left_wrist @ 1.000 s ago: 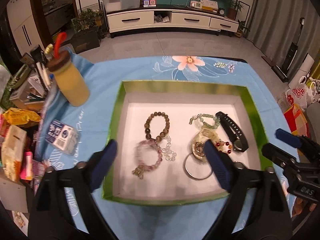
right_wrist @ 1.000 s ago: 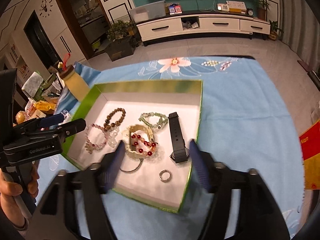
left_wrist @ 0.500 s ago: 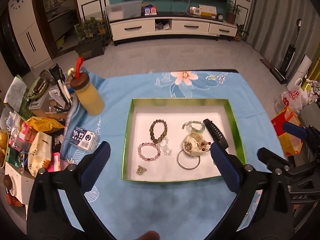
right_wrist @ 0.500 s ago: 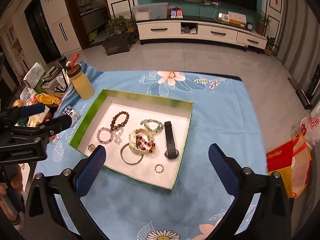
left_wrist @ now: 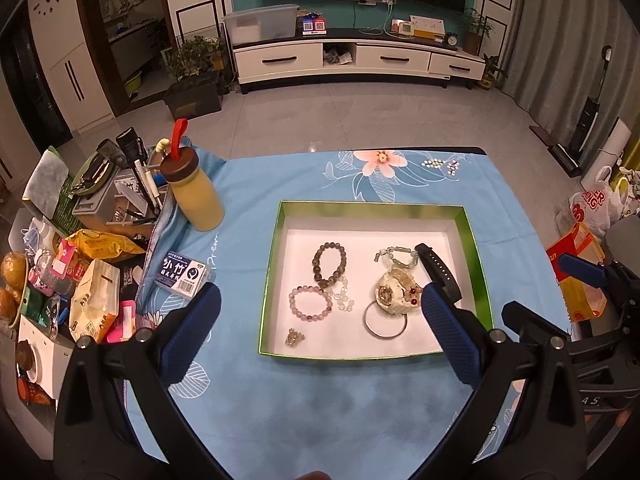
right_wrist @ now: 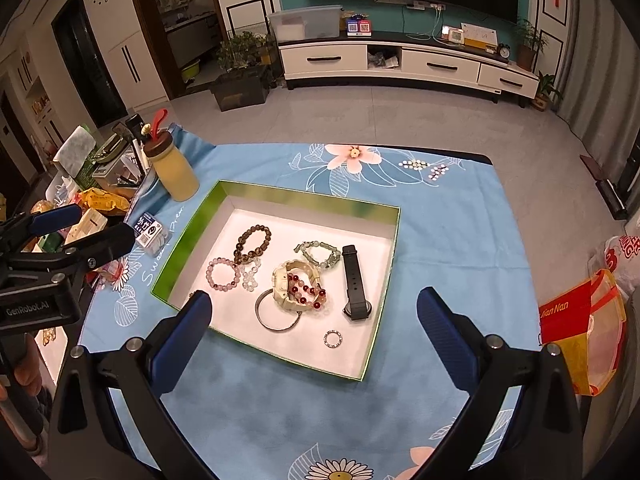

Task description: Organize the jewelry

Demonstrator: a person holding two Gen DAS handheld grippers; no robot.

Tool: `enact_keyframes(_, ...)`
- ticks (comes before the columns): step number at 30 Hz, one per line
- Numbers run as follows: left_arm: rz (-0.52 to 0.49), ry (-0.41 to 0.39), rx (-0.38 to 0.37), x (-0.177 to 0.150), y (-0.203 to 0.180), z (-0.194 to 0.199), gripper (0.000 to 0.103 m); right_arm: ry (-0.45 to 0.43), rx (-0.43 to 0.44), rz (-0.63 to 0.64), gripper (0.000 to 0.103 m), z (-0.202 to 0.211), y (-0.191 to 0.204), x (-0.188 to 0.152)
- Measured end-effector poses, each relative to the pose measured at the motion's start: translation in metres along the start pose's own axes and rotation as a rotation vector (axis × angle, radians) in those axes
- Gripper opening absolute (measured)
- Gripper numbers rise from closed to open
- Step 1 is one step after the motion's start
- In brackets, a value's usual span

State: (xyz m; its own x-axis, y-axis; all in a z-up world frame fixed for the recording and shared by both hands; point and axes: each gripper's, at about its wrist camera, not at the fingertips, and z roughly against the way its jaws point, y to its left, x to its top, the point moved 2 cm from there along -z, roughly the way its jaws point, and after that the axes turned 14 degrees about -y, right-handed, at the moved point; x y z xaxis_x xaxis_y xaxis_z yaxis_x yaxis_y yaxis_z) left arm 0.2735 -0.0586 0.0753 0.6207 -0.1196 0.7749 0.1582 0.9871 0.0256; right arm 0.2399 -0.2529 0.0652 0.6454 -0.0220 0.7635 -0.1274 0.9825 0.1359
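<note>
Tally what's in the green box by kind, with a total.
Beaded bracelets: 5 (brown, pink, clear, green, red)
Watches: 2 (cream, black)
Metal bangle: 1
Small ring: 1
Small gold charm: 1
Total: 10

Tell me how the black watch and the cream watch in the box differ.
The black watch lies stretched out straight and flat, while the cream watch is curled up into a loop. The black watch lies by itself; the cream watch has a string of red beads draped over it and sits on the edge of a silver bangle. Both rest on the white floor of the green-rimmed box.
</note>
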Motion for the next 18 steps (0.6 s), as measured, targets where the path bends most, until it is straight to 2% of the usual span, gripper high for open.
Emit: enact_keyframes(18, 0.022, 0.034, 0.018, -0.0051, 0.0053, -0.0103, 0.101, -0.001, -0.018, 0.004, 0.102, -0.0031, -0.0003, 0.0008)
